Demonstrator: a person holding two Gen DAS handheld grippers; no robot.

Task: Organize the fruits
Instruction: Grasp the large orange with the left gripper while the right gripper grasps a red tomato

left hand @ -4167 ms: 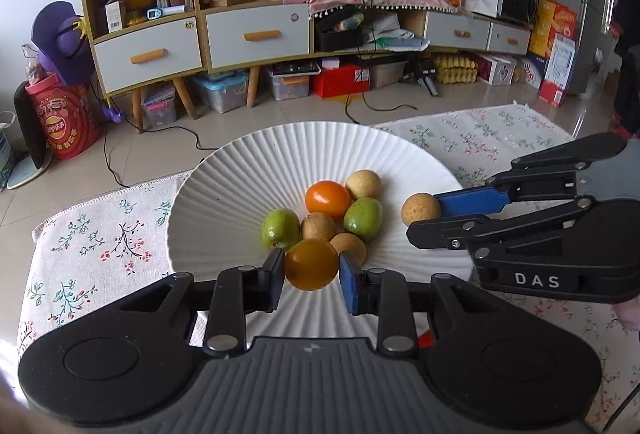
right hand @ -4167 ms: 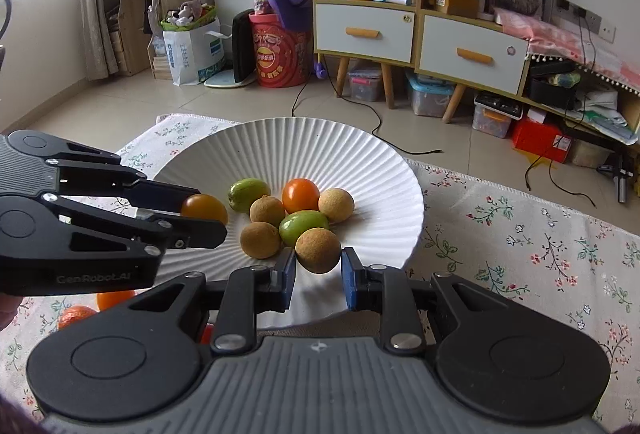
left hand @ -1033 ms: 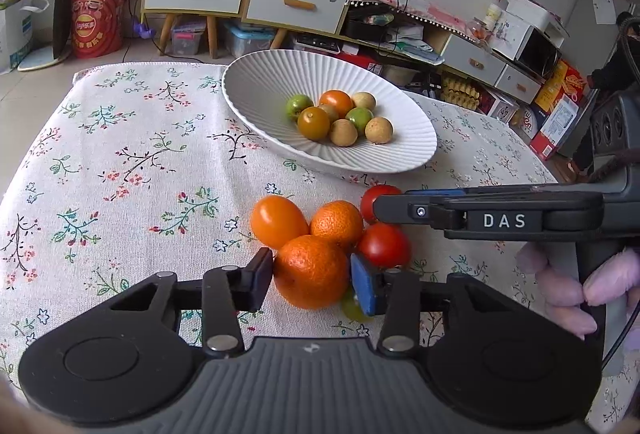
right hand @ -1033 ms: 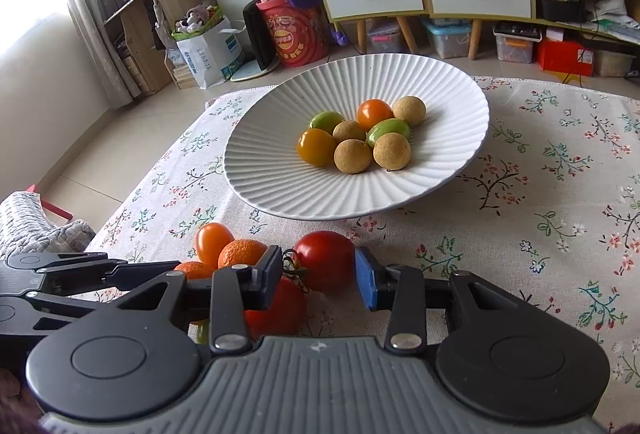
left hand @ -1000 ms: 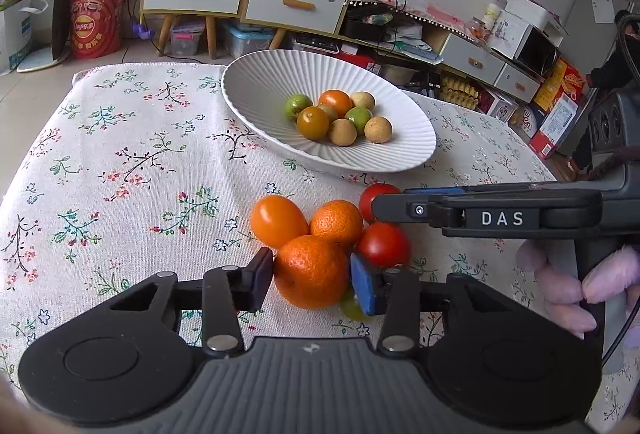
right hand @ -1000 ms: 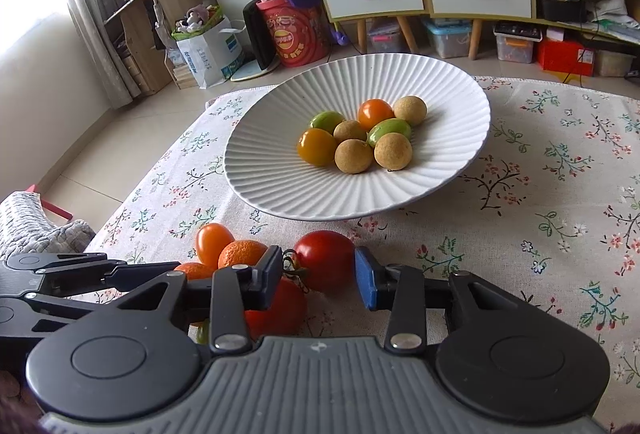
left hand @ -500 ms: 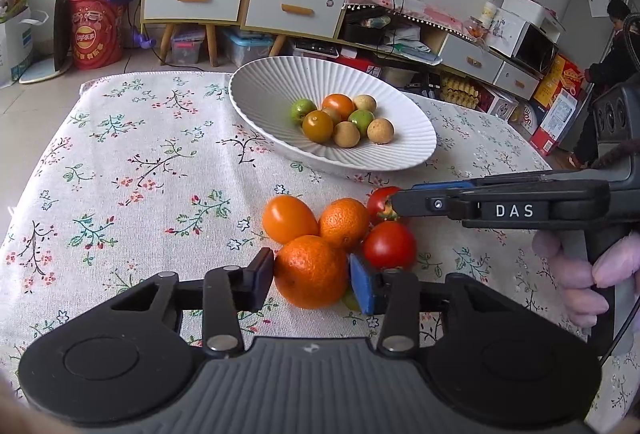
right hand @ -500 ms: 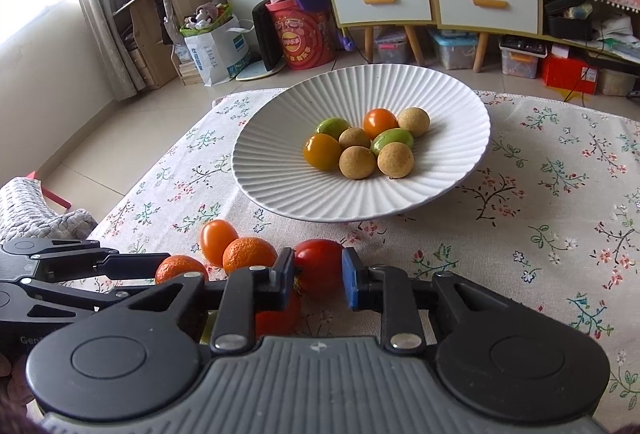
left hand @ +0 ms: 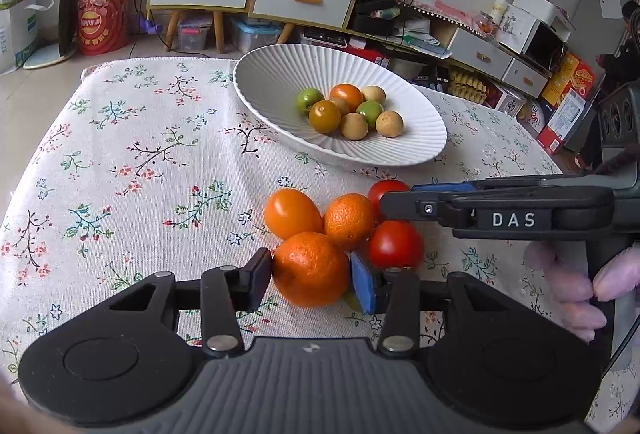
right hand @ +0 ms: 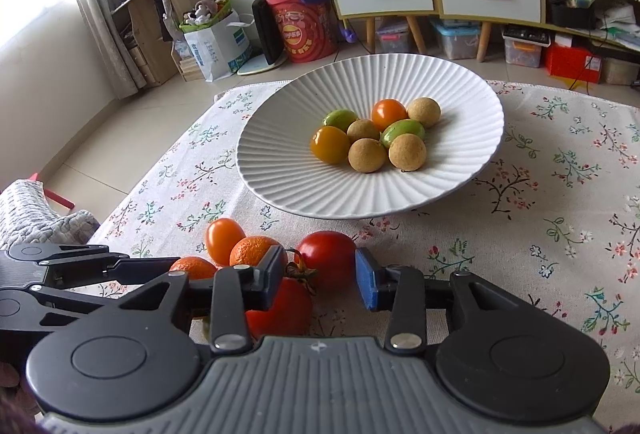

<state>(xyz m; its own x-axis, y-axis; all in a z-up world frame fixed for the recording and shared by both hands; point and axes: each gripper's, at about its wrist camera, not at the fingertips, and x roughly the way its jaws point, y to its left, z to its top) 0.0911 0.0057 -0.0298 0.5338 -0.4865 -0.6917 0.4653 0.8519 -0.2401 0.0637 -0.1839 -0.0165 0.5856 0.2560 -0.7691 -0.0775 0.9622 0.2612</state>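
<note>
Fruits: an orange (left hand: 311, 268) is now clamped in the left gripper (left hand: 311, 274) jaws; the right gripper (right hand: 322, 276) jaws, closed half a second ago, are apart around a tomato (right hand: 329, 259), so its grasp is undone.

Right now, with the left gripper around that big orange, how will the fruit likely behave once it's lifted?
The orange looks round and firm, so it probably won't deform between the left gripper pads. Its pebbled skin should limit slipping. It touches a smaller orange, which may roll on the tablecloth when disturbed.
</note>
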